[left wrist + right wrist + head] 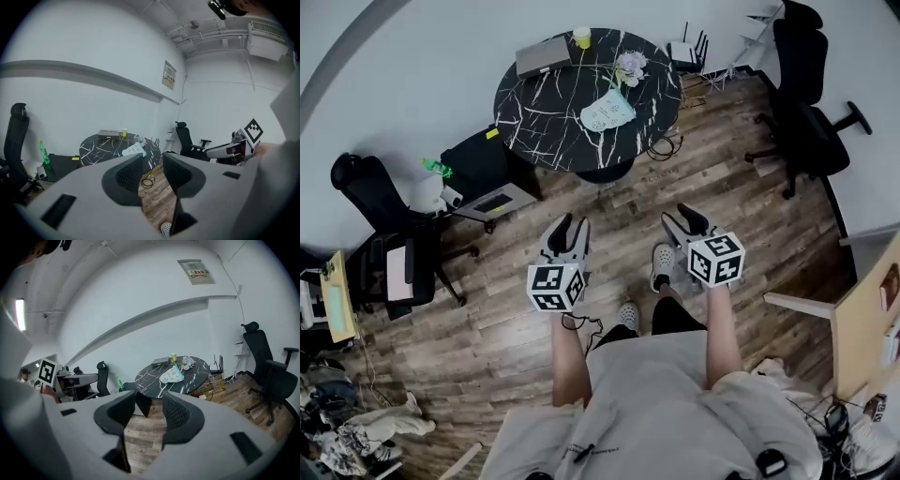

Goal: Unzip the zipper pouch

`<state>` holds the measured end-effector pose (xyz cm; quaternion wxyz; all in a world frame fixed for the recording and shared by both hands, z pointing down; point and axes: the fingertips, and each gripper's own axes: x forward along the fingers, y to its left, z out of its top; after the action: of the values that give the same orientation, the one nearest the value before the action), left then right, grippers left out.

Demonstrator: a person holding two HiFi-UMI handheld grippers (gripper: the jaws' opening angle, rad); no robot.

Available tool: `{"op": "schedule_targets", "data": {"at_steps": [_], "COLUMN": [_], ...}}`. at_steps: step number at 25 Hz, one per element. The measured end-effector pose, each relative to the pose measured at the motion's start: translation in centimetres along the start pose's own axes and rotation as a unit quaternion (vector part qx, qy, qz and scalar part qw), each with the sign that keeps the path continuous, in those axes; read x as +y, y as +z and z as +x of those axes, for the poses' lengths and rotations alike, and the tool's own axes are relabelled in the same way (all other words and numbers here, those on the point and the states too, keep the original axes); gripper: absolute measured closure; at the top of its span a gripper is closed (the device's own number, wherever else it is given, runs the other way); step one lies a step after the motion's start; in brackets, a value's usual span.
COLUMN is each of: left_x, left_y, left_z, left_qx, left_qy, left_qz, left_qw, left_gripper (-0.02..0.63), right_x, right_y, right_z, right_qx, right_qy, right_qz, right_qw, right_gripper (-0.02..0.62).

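Note:
A pale mint zipper pouch [607, 111] lies on the round black marble table [544, 117] at the far side of the room. It also shows in the left gripper view as the pouch [133, 149] and in the right gripper view as the pouch [171, 375]. My left gripper [570, 228] and right gripper [686, 217] hang over the wooden floor, well short of the table. Both point toward it. The left gripper [152, 171] is open and empty. So is the right gripper [149, 411], with only floor visible through the gap.
On the table stand a grey laptop [543, 55], a yellow cup [581, 37] and a bunch of flowers [631, 66]. A black office chair [806, 103] is at the right and another chair [375, 202] at the left. Cables [661, 147] lie under the table's right side.

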<state>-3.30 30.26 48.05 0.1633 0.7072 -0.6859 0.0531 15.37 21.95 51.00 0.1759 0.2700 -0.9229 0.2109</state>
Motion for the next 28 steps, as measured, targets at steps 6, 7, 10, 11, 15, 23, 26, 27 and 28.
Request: {"op": "schedule_targets", "data": {"at_steps": [6, 7, 10, 11, 15, 23, 26, 27, 28], "left_x": [1.3, 1.4, 1.3, 1.3, 1.6, 1.0, 1.5, 1.8, 2.2], "left_y": [3.6, 4.3, 6.1, 6.7, 8.6, 10.3, 10.3, 10.4, 10.5], "left_z": [6.8, 7.9, 11.0, 11.9, 15.9, 21.7, 23.0, 23.4, 23.8], "left_qx": [-0.009, -0.011, -0.016, -0.018, -0.019, -0.013, -0.003, -0.002, -0.003], "left_qy": [0.018, 0.022, 0.029, 0.031, 0.045, 0.055, 0.055, 0.055, 0.055], "left_qz": [-0.015, -0.017, -0.024, -0.026, -0.026, -0.031, -0.030, -0.032, -0.034], "left_qw": [0.9997, 0.9995, 0.9992, 0.9990, 0.9984, 0.9979, 0.9980, 0.9980, 0.9979], "left_gripper": [0.465, 0.465, 0.465, 0.465, 0.465, 0.465, 0.465, 0.465, 0.465], "right_x": [-5.6, -6.3, -8.3, -8.9, -12.0, -15.3, -15.2, -15.2, -15.4], "right_y": [4.3, 5.0, 7.2, 8.0, 11.1, 14.0, 14.0, 14.0, 14.1], "right_z": [5.3, 6.2, 8.2, 8.9, 11.3, 14.5, 15.8, 16.1, 16.5], "right_qx": [0.004, 0.009, 0.016, 0.016, 0.015, 0.027, 0.037, 0.040, 0.042], "right_qy": [0.028, 0.035, 0.057, 0.064, 0.084, 0.115, 0.125, 0.127, 0.128], "right_qz": [0.008, 0.003, -0.007, -0.008, -0.011, -0.024, -0.023, -0.024, -0.026], "right_qw": [1.000, 0.999, 0.998, 0.998, 0.996, 0.993, 0.991, 0.991, 0.991], "right_gripper": [0.407, 0.407, 0.407, 0.407, 0.406, 0.405, 0.405, 0.405, 0.403]}}
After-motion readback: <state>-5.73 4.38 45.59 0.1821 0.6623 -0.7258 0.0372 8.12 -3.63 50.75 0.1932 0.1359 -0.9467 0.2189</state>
